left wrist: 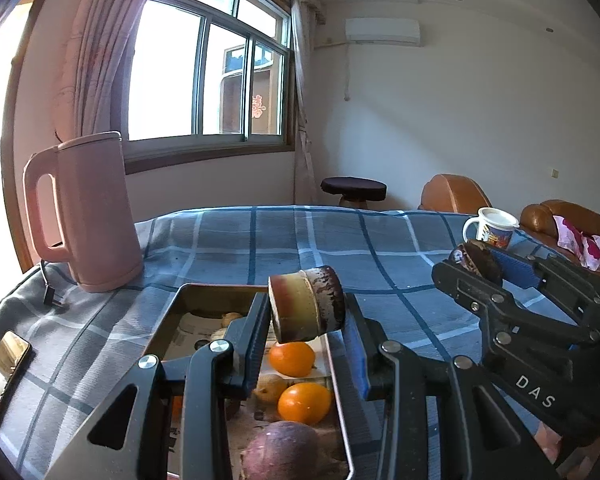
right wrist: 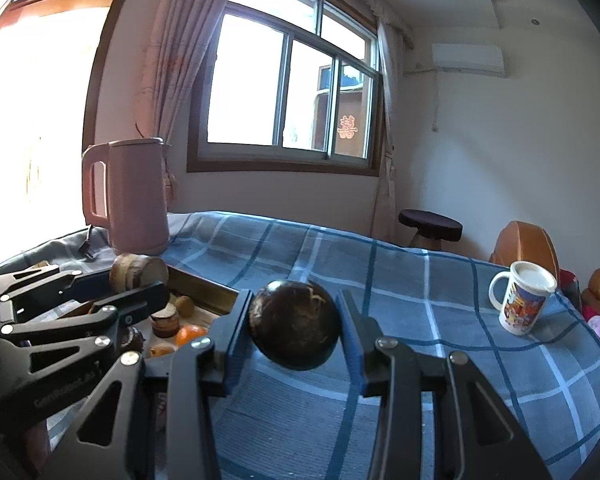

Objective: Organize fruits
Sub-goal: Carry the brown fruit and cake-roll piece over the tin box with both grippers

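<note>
My left gripper is shut on a short cut piece of cane, yellow with a dark red-brown skin, and holds it above a metal tray. In the tray lie two oranges, a pear and a purple round fruit. My right gripper is shut on a dark brown round fruit over the blue checked cloth, to the right of the tray. In the right wrist view the left gripper with the cane piece is at the left.
A pink kettle stands at the table's back left, with its plug lying beside it. A phone lies at the left edge. A white printed mug stands at the right. A stool and a brown sofa are beyond the table.
</note>
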Available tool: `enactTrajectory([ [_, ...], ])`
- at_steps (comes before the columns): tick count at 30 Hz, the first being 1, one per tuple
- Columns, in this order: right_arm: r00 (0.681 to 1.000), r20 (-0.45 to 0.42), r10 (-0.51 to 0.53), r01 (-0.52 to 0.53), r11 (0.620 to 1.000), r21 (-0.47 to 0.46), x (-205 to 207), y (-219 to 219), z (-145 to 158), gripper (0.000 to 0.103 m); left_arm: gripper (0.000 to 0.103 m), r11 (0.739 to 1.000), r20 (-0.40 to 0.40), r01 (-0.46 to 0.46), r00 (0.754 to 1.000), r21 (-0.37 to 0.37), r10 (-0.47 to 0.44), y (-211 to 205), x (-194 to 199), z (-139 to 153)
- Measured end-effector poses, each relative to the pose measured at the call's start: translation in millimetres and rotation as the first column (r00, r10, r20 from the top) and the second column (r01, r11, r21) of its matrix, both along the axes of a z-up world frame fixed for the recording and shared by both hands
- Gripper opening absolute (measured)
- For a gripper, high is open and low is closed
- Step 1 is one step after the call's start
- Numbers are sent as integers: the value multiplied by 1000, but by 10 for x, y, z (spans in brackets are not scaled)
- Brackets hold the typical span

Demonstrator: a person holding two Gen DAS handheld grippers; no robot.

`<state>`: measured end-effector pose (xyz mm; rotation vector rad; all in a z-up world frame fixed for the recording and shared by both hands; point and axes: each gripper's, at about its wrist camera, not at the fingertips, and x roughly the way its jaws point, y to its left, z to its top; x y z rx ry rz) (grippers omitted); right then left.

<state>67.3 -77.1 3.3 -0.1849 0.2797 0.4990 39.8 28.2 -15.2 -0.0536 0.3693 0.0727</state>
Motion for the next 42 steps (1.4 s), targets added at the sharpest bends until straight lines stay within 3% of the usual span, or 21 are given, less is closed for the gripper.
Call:
enactTrajectory([
  [42, 989, 14, 150, -149, 988, -37, -35, 671, 56, 44, 37, 991, -39, -137, 990, -10, 137, 701, -193, -20],
])
